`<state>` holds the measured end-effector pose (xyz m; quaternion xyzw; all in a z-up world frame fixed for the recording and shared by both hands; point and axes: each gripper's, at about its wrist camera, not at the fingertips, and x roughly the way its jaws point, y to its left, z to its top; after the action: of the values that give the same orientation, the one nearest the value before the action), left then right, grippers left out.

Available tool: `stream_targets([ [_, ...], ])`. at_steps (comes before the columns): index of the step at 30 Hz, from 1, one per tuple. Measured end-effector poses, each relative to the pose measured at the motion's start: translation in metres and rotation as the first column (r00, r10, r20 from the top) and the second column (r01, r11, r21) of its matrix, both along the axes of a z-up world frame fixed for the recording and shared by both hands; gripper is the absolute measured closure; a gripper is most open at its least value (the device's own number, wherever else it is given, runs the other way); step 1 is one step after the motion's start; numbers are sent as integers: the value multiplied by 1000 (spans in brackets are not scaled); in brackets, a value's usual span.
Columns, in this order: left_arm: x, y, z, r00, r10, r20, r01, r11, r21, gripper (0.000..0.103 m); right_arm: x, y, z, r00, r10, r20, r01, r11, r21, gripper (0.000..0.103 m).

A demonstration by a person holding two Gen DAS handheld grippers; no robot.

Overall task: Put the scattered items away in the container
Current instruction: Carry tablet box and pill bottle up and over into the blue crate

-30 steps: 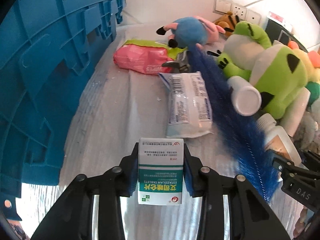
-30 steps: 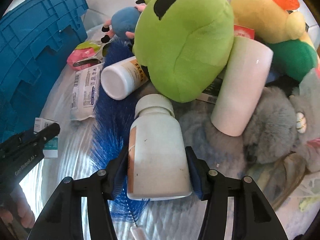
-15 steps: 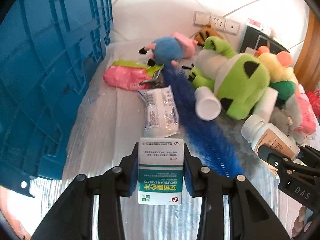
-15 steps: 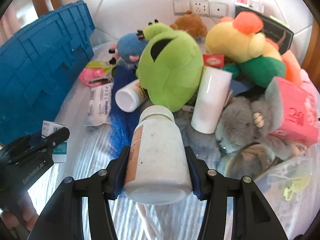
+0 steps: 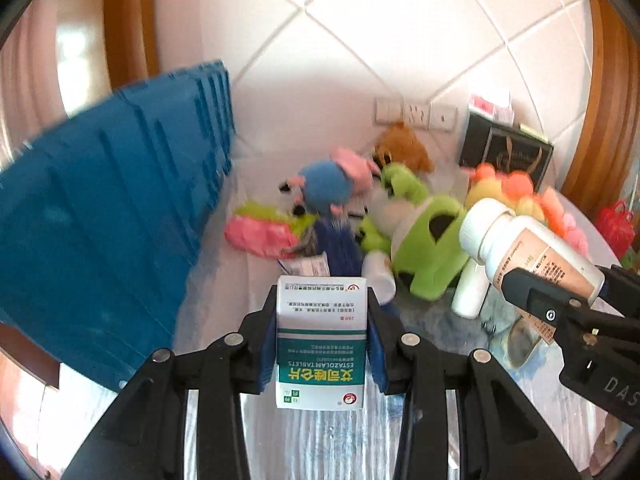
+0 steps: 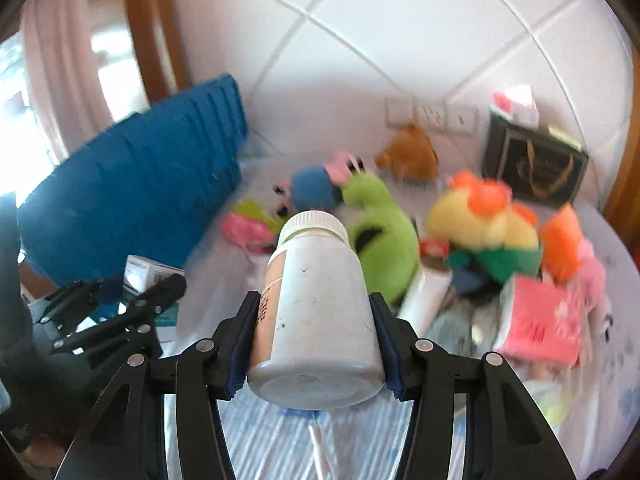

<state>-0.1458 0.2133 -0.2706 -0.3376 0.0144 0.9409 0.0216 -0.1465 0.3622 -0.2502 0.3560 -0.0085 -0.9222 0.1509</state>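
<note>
My left gripper (image 5: 322,312) is shut on a white and green tablet box (image 5: 322,340), held well above the white cloth. My right gripper (image 6: 314,312) is shut on a white pill bottle (image 6: 316,312) with a tan label, cap pointing away from me. The same bottle (image 5: 528,248) shows at the right of the left wrist view, and the boxed left gripper (image 6: 152,284) at the left of the right wrist view. The blue crate (image 5: 100,232) stands on the left, its ribbed outer wall facing me; its inside is hidden.
Soft toys lie scattered on the cloth: a green frog (image 5: 424,240), a blue and pink one (image 5: 328,188), a brown one (image 6: 408,156), a yellow and orange one (image 6: 480,216). A pink packet (image 5: 260,236), a white tube (image 6: 420,300), a pink box (image 6: 536,320) and a black box (image 6: 536,168) lie around them.
Both grippers have risen with their loads and tilted up, so the table items look smaller and farther, and the wall and the crate's top edge have come into view.
</note>
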Motion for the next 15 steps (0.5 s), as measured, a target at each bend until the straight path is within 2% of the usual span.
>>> stream_targets([
  [6,20,-25,58,990,48,-134,-49,999,-6,66,6,-27,46,992,73,-105,-75,997,-17,51],
  [11,31,-66,113,961,83,-265,-83,996,12,66,12,-67,86,975,124,-186,-129,991,-16,51],
  [15,32,-118,146,932,115,-343,-116,993,17,66,12,-117,115,953,164,-254,-172,985,-12,51],
])
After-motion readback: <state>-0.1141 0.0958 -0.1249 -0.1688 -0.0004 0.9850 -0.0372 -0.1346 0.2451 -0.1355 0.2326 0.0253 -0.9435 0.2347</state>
